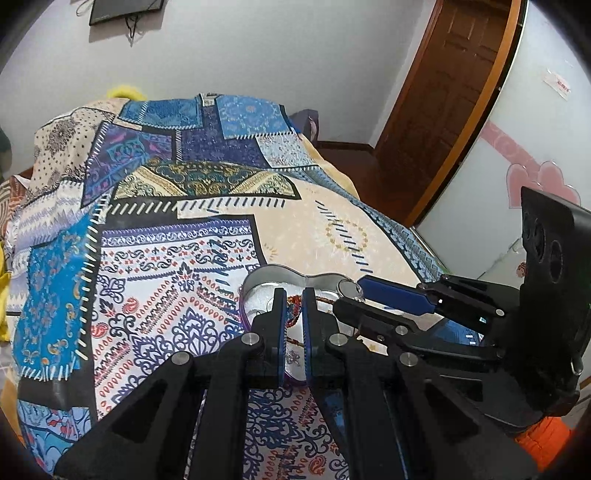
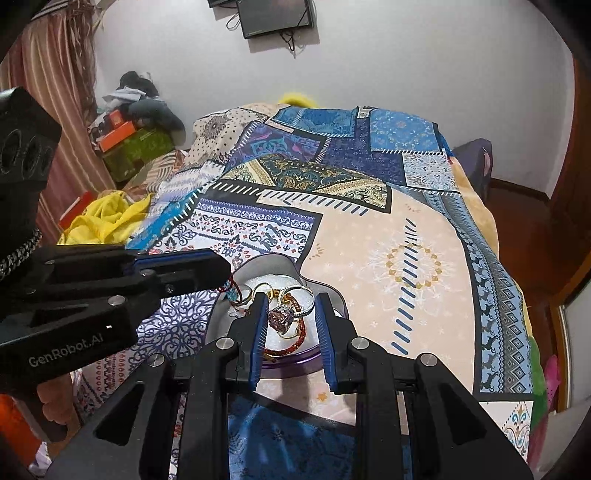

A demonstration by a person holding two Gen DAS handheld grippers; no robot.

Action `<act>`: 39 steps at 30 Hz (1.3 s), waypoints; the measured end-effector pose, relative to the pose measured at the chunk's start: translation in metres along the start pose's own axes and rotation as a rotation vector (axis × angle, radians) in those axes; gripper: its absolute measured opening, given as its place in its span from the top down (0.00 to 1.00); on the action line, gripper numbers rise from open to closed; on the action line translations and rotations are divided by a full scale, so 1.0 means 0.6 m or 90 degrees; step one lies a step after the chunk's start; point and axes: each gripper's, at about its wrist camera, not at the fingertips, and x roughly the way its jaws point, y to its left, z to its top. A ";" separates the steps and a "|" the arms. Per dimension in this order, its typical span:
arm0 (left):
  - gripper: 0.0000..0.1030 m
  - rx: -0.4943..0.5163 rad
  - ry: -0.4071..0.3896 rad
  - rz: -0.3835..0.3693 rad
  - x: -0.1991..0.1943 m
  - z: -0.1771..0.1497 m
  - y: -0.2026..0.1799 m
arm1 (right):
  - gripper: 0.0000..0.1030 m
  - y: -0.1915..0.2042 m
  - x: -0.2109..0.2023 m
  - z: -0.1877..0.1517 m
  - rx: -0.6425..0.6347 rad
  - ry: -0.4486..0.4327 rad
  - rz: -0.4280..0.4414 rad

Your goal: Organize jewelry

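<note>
A heart-shaped metal tin (image 2: 334,295) sits on the patterned bedspread and holds jewelry: a ring with a pink stone (image 2: 282,315), a braided red bracelet (image 2: 295,341), silver and gold rings (image 2: 291,291). My right gripper (image 2: 291,299) is open, its fingers straddling the pink-stone ring over the tin. My left gripper (image 1: 293,295) is nearly shut on a beaded blue-and-red bracelet (image 2: 231,290) at the tin's left rim; it shows from the side in the right wrist view (image 2: 225,273). The tin (image 1: 273,273) also shows in the left wrist view, with the right gripper (image 1: 351,295) reaching in from the right.
The patchwork bedspread (image 2: 369,221) covers the bed. Yellow cloth (image 2: 107,218) and boxes (image 2: 136,144) lie at the far left. A wooden door (image 1: 443,92) stands at the right, a wall-mounted screen (image 2: 275,16) above the bed's head.
</note>
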 end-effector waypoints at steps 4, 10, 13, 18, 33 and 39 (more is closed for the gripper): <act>0.94 0.007 0.005 0.001 0.003 0.000 -0.003 | 0.77 0.000 0.006 0.000 -0.005 0.006 -0.006; 0.94 0.008 0.002 0.008 -0.012 0.003 -0.003 | 0.77 -0.002 0.007 0.003 0.006 0.020 0.001; 0.90 0.008 -0.006 0.015 -0.030 0.004 -0.004 | 0.77 0.000 0.002 0.006 0.006 0.025 0.002; 0.75 0.006 -0.035 0.032 -0.074 0.007 -0.008 | 0.76 0.008 -0.023 0.014 0.003 0.013 -0.003; 0.70 0.028 -0.235 0.094 -0.331 0.000 -0.092 | 0.75 0.079 -0.311 0.035 -0.018 -0.243 -0.025; 0.60 0.044 -0.378 0.129 -0.457 -0.037 -0.145 | 0.75 0.132 -0.448 0.000 -0.050 -0.395 -0.058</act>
